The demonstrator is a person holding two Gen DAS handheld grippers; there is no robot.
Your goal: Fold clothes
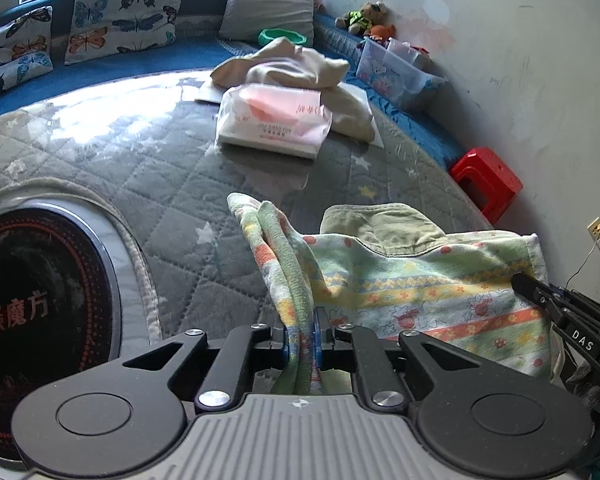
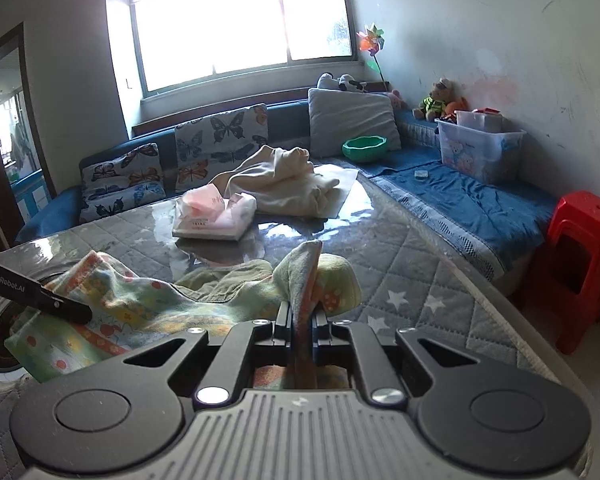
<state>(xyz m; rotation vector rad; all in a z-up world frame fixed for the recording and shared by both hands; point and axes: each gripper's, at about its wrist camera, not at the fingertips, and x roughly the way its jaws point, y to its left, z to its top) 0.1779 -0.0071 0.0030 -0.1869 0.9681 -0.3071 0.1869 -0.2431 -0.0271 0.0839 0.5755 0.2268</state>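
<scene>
While both tongs pinch, printed towel (image 1: pixel 420 284) stretched

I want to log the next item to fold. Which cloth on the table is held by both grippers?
The pastel floral towel: left gripper and right gripper each pinch it. The cream garment lies untouched farther back.

A grey quilted table cover (image 2: pixel 400 248) with white stars under clear plastic carries everything. A tissue pack (image 2: pixel 214 216) lies near its middle; just behind that, a cream garment heap (image 2: pixel 284 184); nearer the camera, a patterned towel (image 2: pixel 140 304) over an olive cloth (image 2: pixel 228 280); at the near left edge, an inset round black cooktop (image 1: pixel 32 312).
</scene>
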